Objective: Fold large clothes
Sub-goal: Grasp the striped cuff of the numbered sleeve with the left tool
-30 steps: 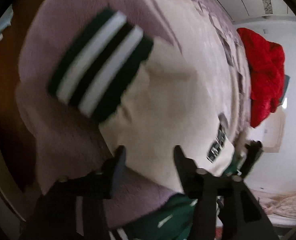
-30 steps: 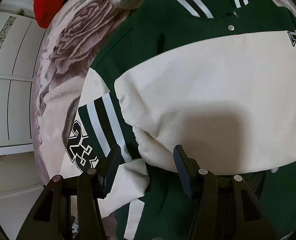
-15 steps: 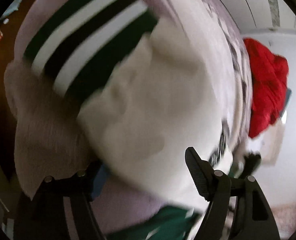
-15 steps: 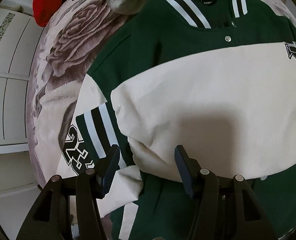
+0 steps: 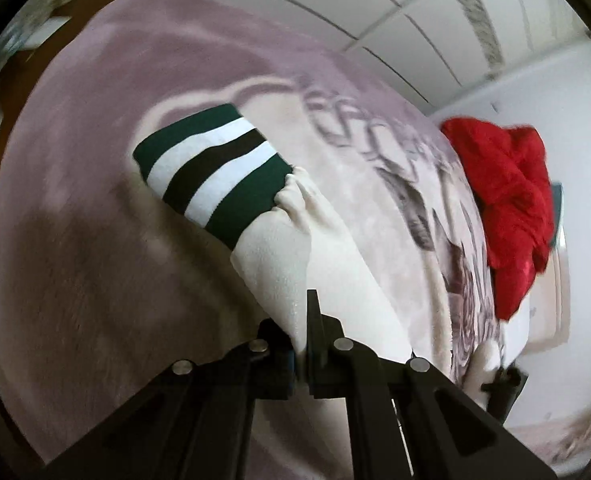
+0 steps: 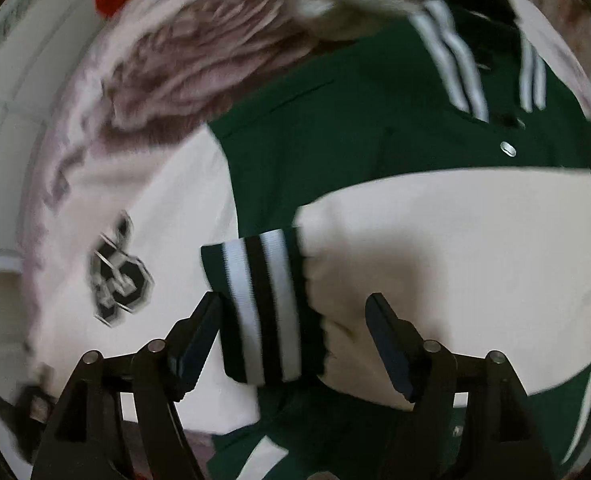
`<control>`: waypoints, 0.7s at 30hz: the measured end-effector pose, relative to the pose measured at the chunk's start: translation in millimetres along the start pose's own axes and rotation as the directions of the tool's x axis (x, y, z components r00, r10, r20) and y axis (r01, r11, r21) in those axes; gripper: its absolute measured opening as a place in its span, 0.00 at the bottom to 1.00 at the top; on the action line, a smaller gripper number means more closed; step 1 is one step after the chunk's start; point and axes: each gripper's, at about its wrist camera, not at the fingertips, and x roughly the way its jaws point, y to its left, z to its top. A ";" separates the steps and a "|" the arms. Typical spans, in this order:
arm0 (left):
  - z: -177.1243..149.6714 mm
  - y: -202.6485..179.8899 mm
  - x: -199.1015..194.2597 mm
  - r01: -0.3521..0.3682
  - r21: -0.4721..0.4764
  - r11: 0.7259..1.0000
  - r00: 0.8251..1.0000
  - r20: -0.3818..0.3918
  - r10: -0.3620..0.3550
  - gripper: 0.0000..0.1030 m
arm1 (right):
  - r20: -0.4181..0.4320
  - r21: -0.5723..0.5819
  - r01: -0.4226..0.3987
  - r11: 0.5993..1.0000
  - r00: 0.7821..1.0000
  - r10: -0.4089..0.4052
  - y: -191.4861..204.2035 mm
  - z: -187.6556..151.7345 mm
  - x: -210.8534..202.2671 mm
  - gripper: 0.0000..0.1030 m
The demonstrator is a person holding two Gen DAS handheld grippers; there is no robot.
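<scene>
Left gripper: I pinch the cream sleeve.
Right gripper: wide, over striped cuff.

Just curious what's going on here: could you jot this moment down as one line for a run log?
left gripper: shut on cream sleeve | right gripper: open over striped cuff | jacket: on bed, unfolded

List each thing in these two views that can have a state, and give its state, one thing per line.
left gripper: fingers shut on the cream sleeve.
cream sleeve: pinched, lifted off the blanket, striped cuff at its far end.
right gripper: fingers open, holding nothing, over the jacket.
jacket: spread flat, one sleeve folded across its front.
blanket: spread under the jacket.
red garment: crumpled in a heap.
</scene>
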 end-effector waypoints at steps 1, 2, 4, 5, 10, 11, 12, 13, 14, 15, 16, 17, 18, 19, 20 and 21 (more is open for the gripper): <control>2.7 -3.3 3.0 0.002 0.029 1.000 1.000 -0.003 -0.002 0.02 | -0.029 -0.030 0.058 0.998 0.998 -0.059 11.0 2.5 14.6 0.74; 5.8 -8.7 8.6 0.008 0.052 0.999 1.000 -0.011 -0.007 0.02 | -0.042 -0.052 0.105 0.993 0.993 -0.107 17.9 3.0 23.1 0.70; 6.9 -15.9 18.5 0.006 0.082 0.997 1.000 -0.025 -0.004 0.02 | -0.012 -0.089 0.231 0.969 0.972 -0.233 33.9 5.9 37.3 0.47; 9.5 -16.4 23.8 0.007 0.090 0.996 0.999 -0.037 -0.003 0.02 | 0.003 -0.108 0.257 0.960 0.966 -0.258 41.7 7.4 40.6 0.31; 8.4 -5.5 34.8 -0.001 0.090 0.996 0.996 -0.090 0.010 0.02 | 0.063 -0.257 0.180 0.950 0.984 -0.169 88.3 2.5 25.3 0.19; 8.8 -2.2 38.1 -0.004 0.076 0.997 0.995 -0.104 0.012 0.03 | 0.013 -0.295 0.160 0.942 0.986 -0.163 93.8 -0.3 33.8 0.20; 9.2 3.0 43.4 -0.004 0.046 0.999 0.992 -0.123 0.010 0.05 | -0.026 -0.300 0.145 0.943 0.987 -0.160 92.1 -1.0 40.1 0.27; 9.3 8.8 49.8 -0.001 0.008 1.000 0.989 -0.146 0.002 0.11 | -0.047 -0.290 0.106 0.951 0.991 -0.124 86.2 0.0 40.2 0.31; 8.8 14.1 53.2 0.004 -0.018 1.000 0.986 -0.164 -0.007 0.16 | -0.060 -0.275 0.055 0.960 0.995 -0.074 79.7 1.4 36.8 0.41; 7.5 18.5 58.7 0.017 -0.051 0.999 0.982 -0.185 -0.026 0.27 | -0.077 -0.237 -0.028 0.971 0.997 0.010 66.4 2.8 28.0 0.53; 5.1 20.9 62.6 0.040 -0.074 0.996 0.980 -0.191 -0.054 0.28 | -0.085 -0.198 -0.085 0.977 0.994 0.069 53.8 2.5 19.4 0.56; 4.2 22.4 62.7 0.042 -0.075 0.996 0.981 -0.188 -0.056 0.28 | -0.082 -0.134 -0.147 0.980 0.987 0.137 33.1 -0.1 5.1 0.57; 2.2 20.4 62.9 0.046 -0.069 0.997 0.982 -0.178 -0.057 0.28 | -0.067 -0.068 -0.182 0.981 0.982 0.178 9.7 -4.6 -10.1 0.57; 1.0 18.3 61.7 0.050 -0.063 0.997 0.985 -0.164 -0.060 0.28 | -0.049 -0.011 -0.198 0.980 0.979 0.197 -11.0 -9.6 -21.8 0.57; -0.5 14.5 59.1 0.052 -0.054 0.997 0.988 -0.144 -0.059 0.27 | -0.025 0.066 -0.201 0.977 0.979 0.203 -39.7 -16.3 -36.0 0.57; -1.4 11.5 57.1 0.047 -0.043 0.998 0.990 -0.129 -0.052 0.25 | 0.008 0.168 -0.184 0.968 0.983 0.186 -79.4 -24.8 -52.4 0.57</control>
